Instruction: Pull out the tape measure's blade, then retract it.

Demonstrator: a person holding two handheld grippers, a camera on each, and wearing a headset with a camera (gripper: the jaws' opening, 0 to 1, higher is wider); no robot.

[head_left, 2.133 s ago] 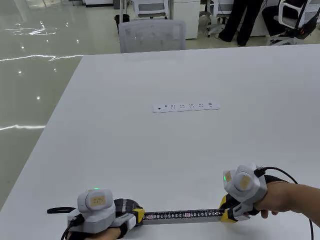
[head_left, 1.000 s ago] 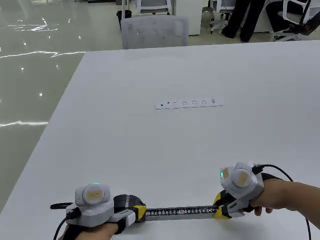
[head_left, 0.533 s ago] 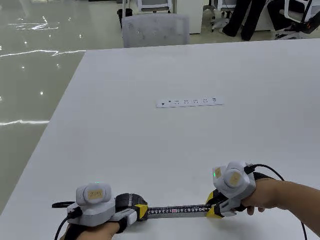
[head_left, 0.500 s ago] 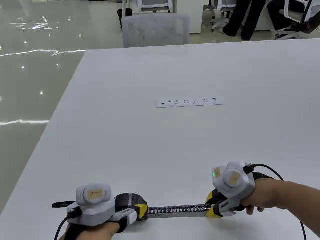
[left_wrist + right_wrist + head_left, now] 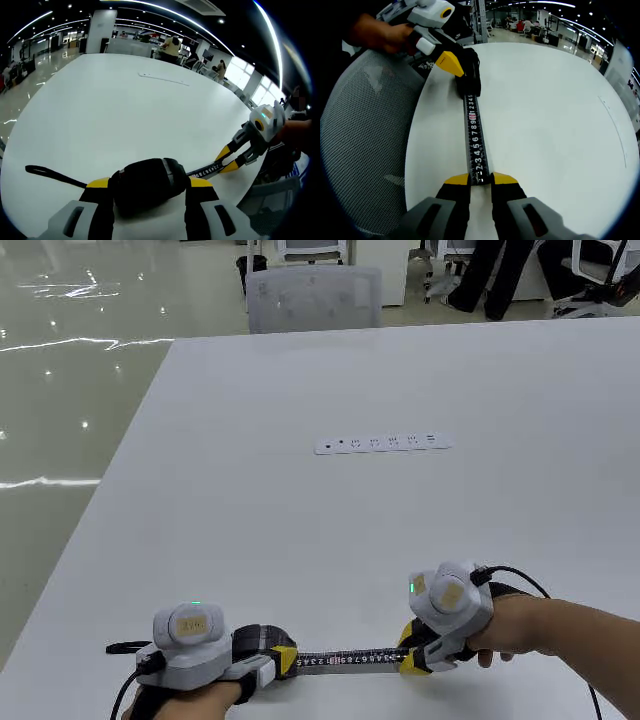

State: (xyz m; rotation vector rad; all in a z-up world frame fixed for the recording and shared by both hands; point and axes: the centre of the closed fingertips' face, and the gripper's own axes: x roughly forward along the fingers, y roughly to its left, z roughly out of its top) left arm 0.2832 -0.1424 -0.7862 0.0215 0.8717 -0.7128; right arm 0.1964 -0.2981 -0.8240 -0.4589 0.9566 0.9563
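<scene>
The black tape measure case lies at the near edge of the white table, and my left gripper is shut on it. Its blade runs out flat to the right, numbers showing. My right gripper is shut on the blade's end. A black wrist strap trails left from the case.
A white power strip lies mid-table. A grey mesh chair stands at the far edge, another chair sits beside the near edge. People and office chairs are far behind. A cable runs from the right gripper.
My right gripper has moved left toward the case with the blade's end in it, so less blade shows. The left gripper and case have stayed in place.
</scene>
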